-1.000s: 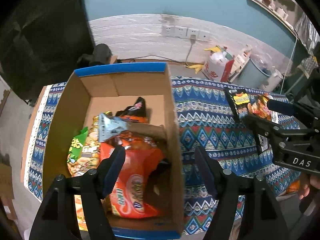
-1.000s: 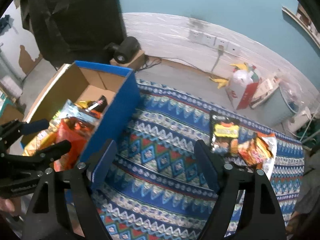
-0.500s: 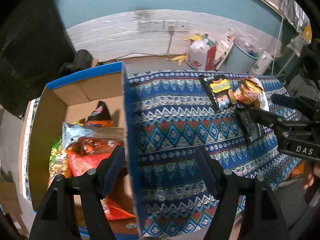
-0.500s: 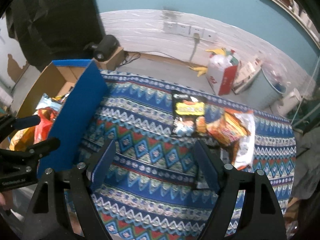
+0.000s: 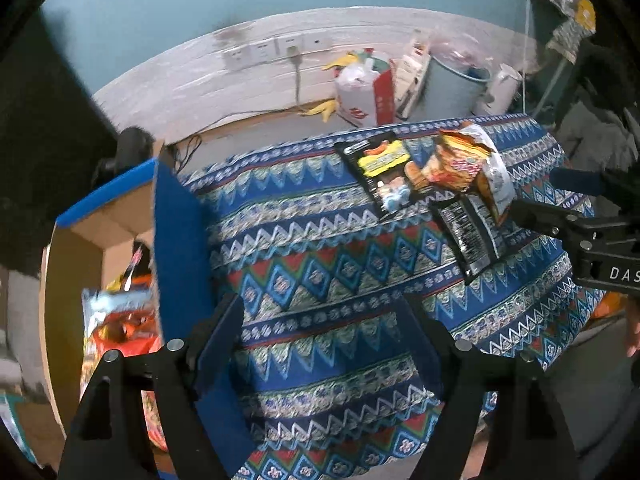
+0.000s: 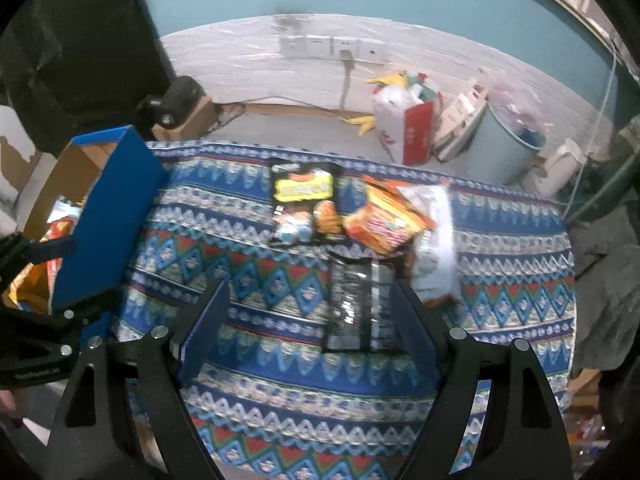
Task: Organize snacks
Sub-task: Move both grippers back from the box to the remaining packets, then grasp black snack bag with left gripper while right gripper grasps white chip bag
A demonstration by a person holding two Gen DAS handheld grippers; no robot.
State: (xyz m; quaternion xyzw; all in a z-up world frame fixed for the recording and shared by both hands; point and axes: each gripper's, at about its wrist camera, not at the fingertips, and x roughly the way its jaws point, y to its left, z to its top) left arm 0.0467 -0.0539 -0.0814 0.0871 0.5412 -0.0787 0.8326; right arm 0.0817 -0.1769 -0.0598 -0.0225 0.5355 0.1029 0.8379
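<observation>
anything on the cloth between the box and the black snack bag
No, only bare patterned cloth lies between the box and the black snack bag; the right wrist view shows it best.

Bare patterned blue tablecloth (image 6: 248, 280) lies open between the tall blue-sided cardboard box (image 6: 108, 216) and the clustered foil snack packets (image 6: 360, 240).

A lived-in domestic room. Teal wall above white panelling with a row of wall sockets (image 6: 332, 47), upper centre; a table under a patterned cloth (image 6: 280, 384); on the floor, upper right, a stuffed shopping bag (image 6: 404, 124) beside a lined waste bin (image 6: 508, 140).
</observation>
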